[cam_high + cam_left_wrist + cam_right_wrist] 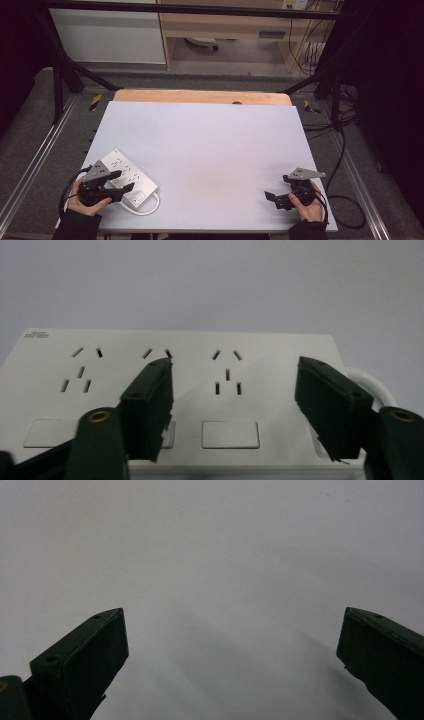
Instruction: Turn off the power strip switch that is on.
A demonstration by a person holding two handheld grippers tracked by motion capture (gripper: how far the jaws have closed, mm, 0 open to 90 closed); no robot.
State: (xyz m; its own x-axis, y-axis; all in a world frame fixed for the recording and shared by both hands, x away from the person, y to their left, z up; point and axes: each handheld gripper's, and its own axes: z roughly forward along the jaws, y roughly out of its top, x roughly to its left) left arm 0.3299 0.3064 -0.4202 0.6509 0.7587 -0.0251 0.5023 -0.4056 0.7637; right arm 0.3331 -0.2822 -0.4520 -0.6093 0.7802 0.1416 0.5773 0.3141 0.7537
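White power strip (126, 178) lies at the lower left of the high view, on the pale table (210, 145), its cord (150, 207) looping off the near end. Left gripper (120, 181) hovers right over it w/ jaws spread, gripping nothing; the left gripper view has them straddling the socket row, prob lined up for a grab. Right gripper (277, 187) waits at lower right, well apart, jaws released over bare tabletop, likely parked until needed
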